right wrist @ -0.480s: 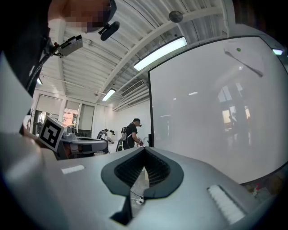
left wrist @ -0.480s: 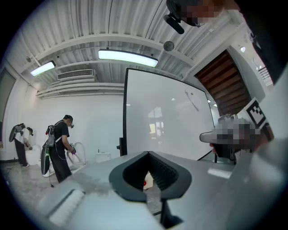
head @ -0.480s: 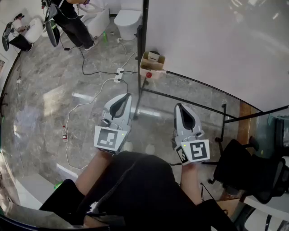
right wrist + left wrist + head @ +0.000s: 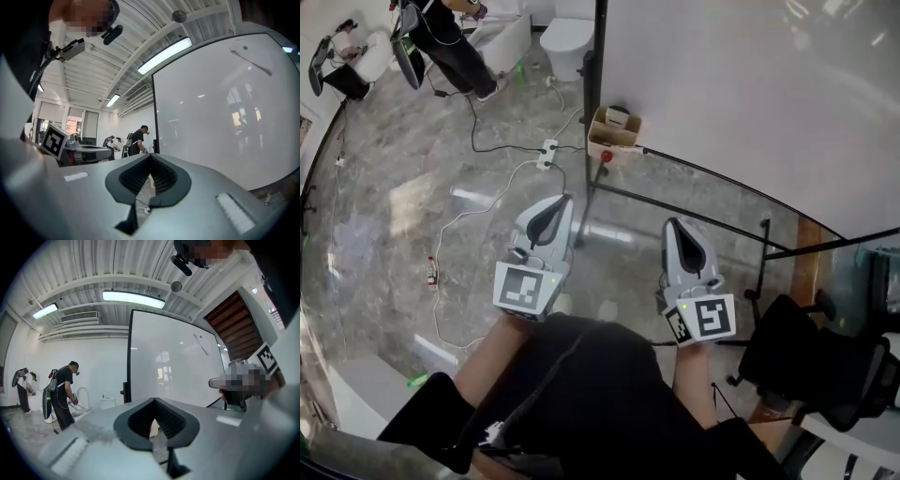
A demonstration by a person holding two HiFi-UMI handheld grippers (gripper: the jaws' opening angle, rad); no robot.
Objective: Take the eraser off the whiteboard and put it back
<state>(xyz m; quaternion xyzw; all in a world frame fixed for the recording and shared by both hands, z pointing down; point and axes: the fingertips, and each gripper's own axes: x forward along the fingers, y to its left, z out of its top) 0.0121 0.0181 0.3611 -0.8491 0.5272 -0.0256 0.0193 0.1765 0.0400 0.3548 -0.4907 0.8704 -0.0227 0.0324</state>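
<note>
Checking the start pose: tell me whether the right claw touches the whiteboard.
Apart. The head view shows bare floor between the right claw and the whiteboard.

Glossy grey stone floor (image 4: 384, 216) — white power strip (image 4: 547, 153), open cardboard box (image 4: 615, 134), small bottle (image 4: 432, 274)

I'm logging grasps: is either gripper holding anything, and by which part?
Nothing is held: the left gripper and the right gripper both have their jaws together with nothing between them.
</note>
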